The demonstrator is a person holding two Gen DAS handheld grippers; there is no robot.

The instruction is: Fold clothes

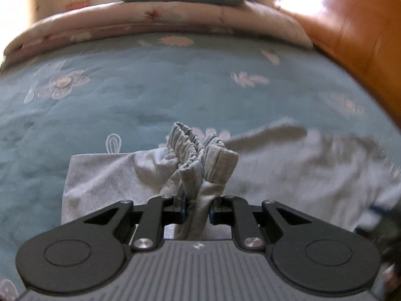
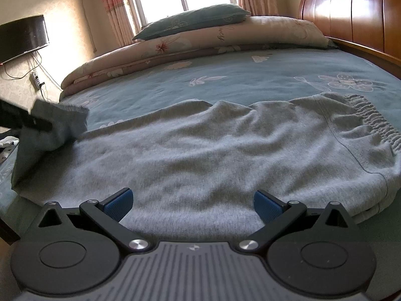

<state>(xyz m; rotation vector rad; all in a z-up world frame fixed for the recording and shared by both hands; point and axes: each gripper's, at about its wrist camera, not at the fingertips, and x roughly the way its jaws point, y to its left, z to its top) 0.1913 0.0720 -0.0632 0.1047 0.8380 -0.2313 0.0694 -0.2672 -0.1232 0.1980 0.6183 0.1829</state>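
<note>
Bedspread [image 2: 238, 85] bearing grey trousers [image 2: 200, 150]; left gripper [image 1: 196, 208] pinching bunched cuffs [image 1: 200, 150], right gripper [image 2: 193, 204] wide, empty; unpinned cloth may drag, skewing fold

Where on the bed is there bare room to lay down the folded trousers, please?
The blue sheet lies bare between the grey trousers and the rolled pink quilt, out to the wooden headboard. The near side is crowded: the trousers spread there, the left gripper clamping their cuffs, the right gripper open above them.
</note>
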